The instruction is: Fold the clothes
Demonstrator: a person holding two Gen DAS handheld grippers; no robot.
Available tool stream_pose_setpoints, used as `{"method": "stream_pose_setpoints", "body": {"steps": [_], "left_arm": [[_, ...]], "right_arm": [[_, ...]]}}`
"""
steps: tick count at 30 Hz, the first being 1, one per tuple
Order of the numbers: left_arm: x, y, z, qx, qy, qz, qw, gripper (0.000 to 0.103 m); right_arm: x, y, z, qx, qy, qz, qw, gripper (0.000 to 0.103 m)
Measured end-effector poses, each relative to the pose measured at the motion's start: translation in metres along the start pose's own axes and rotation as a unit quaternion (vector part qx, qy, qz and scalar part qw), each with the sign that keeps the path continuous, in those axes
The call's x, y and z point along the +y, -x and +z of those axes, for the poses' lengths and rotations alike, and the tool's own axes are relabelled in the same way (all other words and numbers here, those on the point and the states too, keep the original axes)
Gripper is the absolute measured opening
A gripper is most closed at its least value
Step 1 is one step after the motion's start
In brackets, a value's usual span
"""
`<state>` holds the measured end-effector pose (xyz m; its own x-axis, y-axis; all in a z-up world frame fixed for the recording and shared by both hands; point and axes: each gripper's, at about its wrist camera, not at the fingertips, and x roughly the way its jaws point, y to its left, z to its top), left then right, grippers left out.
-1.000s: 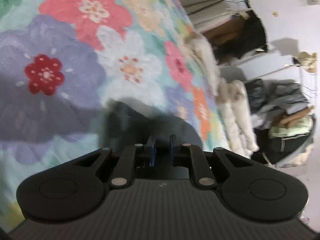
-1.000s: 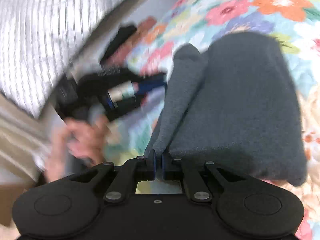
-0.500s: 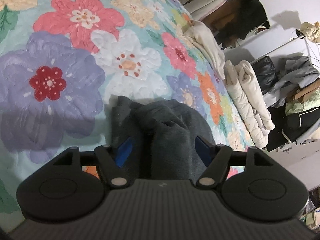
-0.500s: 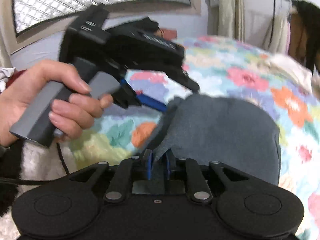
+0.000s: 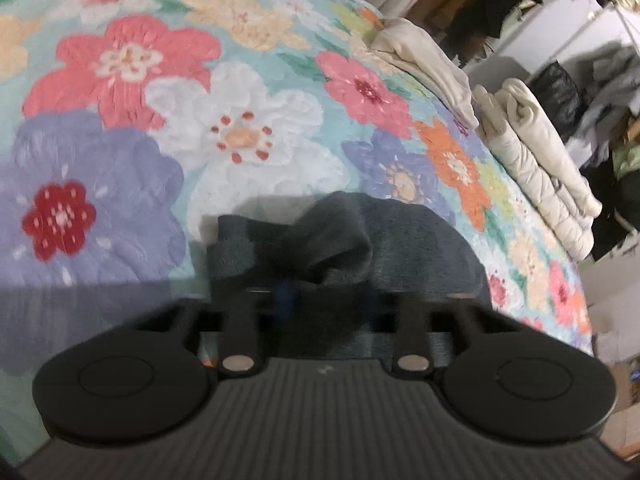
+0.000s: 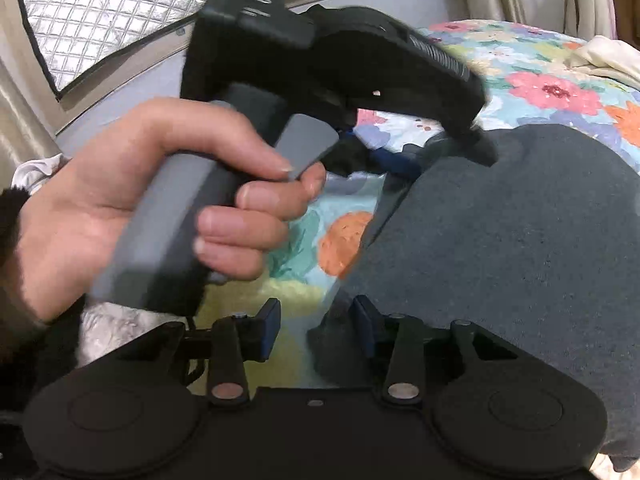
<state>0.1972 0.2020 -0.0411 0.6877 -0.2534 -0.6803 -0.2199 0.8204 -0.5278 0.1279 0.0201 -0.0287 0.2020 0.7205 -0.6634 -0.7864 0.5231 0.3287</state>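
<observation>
A dark grey folded garment (image 6: pixel 500 232) lies on the floral bedspread (image 5: pixel 240 120). In the left wrist view the garment's bunched edge (image 5: pixel 320 244) lies just ahead of my left gripper (image 5: pixel 320 300), whose fingers are blurred; a blue pad (image 5: pixel 285 298) shows near the middle, and I cannot tell how the jaws stand. My right gripper (image 6: pixel 316 330) is open, with its right pad (image 6: pixel 366 328) against the garment's near left corner. The left gripper's body (image 6: pixel 340 60), held by a hand, hovers over the garment's far left edge.
Folded cream garments (image 5: pixel 536 160) lie along the bed's right edge. A clothes rack and piles of clothing (image 5: pixel 592 92) stand beyond it. A quilted silver panel (image 6: pixel 120 12) covers the wall to the left.
My right gripper has opened and let go of the garment corner. My left gripper opened half a second ago and has since pulled back a little; the view is blurred now.
</observation>
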Motion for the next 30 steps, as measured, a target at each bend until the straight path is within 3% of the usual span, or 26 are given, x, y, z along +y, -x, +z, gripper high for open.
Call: {"method": "stream_pose_setpoints", "body": {"steps": [1,7,9,11,14,17,19,21,24,25,27,28,30], "left_arm": [[0.000,0.004,0.000,-0.005,-0.002,-0.008,1.0000,0.009],[-0.007,0.034,-0.004,-0.062,-0.032,-0.007,0.9975,0.006],[0.005,0.027,-0.003,-0.048,-0.006,0.036,0.9982,0.012],[0.013,0.016,-0.001,-0.019,0.005,0.076,0.9970,0.033],[0.013,0.021,-0.001,-0.019,0.003,0.087,0.9960,0.038],[0.013,0.040,-0.001,-0.046,0.007,0.096,0.9943,0.053],[0.020,0.059,-0.004,-0.061,0.029,0.077,0.9947,0.059],[0.029,0.069,-0.008,-0.055,0.066,0.030,0.9958,0.064],[0.037,0.054,-0.018,0.003,0.128,-0.068,0.9895,0.069],[0.035,0.046,-0.023,0.024,0.133,-0.073,0.9881,0.070],[0.023,0.030,-0.031,0.065,0.111,-0.023,0.9914,0.069],[0.020,0.023,-0.035,0.074,0.098,0.014,0.9923,0.060],[0.017,0.023,-0.039,0.068,0.097,0.044,0.9919,0.052]], "right_arm": [[-0.003,0.000,0.000,0.002,-0.006,0.005,1.000,0.047],[-0.014,0.001,-0.002,0.004,-0.039,0.019,0.999,0.047],[-0.015,0.001,-0.004,0.008,-0.040,0.020,0.999,0.047],[-0.016,-0.001,-0.007,0.011,-0.035,0.013,0.999,0.045],[-0.013,0.006,-0.008,0.018,-0.045,0.011,0.999,0.044],[-0.013,0.034,-0.002,0.016,-0.035,-0.005,0.999,0.045],[-0.014,0.057,0.002,0.008,-0.025,-0.021,0.999,0.047],[-0.023,0.086,0.003,-0.020,-0.022,-0.059,0.998,0.053],[-0.052,0.113,-0.001,-0.051,-0.054,-0.114,0.991,0.059],[-0.065,0.118,-0.003,-0.057,-0.074,-0.125,0.988,0.059],[-0.090,0.121,-0.010,-0.064,-0.123,-0.135,0.981,0.059],[-0.100,0.119,-0.014,-0.068,-0.141,-0.136,0.978,0.059],[-0.117,0.110,-0.024,-0.067,-0.166,-0.136,0.974,0.059]]}}
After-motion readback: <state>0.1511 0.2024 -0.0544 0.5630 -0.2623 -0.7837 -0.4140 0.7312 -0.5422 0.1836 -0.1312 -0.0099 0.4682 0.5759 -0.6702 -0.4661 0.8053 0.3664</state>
